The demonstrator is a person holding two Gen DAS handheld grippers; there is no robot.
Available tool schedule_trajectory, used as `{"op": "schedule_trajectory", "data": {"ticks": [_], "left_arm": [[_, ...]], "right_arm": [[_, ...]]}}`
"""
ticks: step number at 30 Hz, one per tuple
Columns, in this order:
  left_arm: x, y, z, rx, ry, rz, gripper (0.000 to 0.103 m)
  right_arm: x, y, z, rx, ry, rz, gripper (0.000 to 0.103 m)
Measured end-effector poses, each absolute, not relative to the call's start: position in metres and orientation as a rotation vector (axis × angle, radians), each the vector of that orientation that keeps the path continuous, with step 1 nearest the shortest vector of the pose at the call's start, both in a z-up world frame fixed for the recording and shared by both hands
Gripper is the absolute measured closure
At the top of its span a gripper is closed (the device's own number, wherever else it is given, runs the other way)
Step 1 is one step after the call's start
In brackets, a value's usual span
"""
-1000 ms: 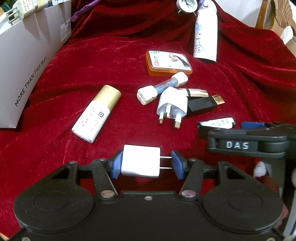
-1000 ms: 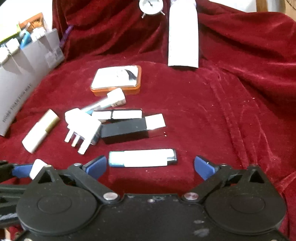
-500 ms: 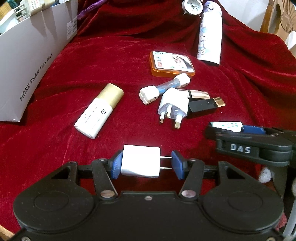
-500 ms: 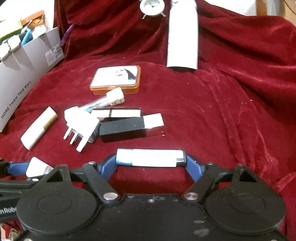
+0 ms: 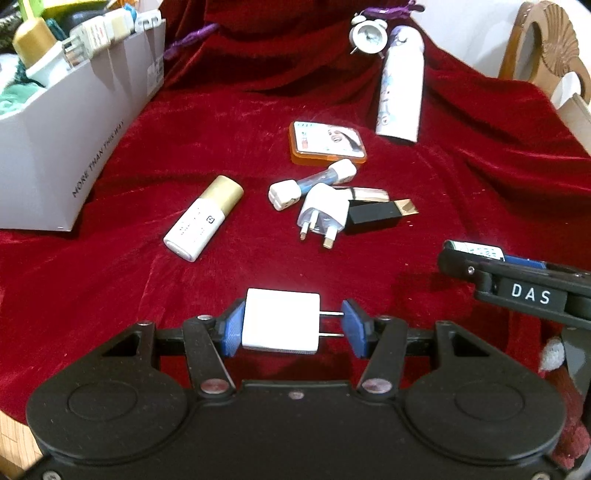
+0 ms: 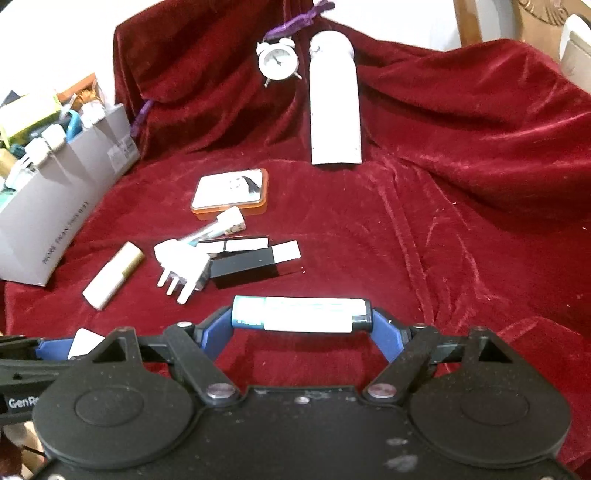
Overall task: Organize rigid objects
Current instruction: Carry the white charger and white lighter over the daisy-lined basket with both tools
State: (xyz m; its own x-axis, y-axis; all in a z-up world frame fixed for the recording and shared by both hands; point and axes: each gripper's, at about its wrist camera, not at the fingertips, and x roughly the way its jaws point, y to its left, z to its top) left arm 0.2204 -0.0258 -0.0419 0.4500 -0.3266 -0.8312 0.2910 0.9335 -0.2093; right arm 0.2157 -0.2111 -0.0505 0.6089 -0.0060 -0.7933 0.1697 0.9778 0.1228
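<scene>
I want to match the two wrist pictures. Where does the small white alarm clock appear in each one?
Left wrist view: the alarm clock is at the top, right of centre, beside the top of the white bottle.
Right wrist view: the alarm clock is at the top, near centre, left of that bottle.
Shared landmark: the orange-rimmed tin.

This looks like a home room: a crumpled red velvet cloth [image 6: 443, 206] drapes the work surface, with a carved wooden chair back [image 5: 546, 40] beyond its far right edge. At the cloth's far end stands a small white alarm clock [image 6: 277, 59] (twin bells on top), and on its left edge a grey cardboard box [image 5: 74, 155] holds toiletries.
</scene>
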Motion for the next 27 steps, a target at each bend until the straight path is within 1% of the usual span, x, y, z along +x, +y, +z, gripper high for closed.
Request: {"op": "schedule_trajectory", "data": {"ticks": [13,27], "left_arm": [[0.167,-0.017,-0.009,-0.038,0.975,-0.392,0.050],[0.104,-0.015,-0.012,-0.041,0.969,-0.395,0.050]], "right_arm": [[0.147,-0.199,-0.015,0.212,0.871,-0.020,0.023],[0.068,-0.187,-0.005,0.216,0.882,0.071,0.023]]}}
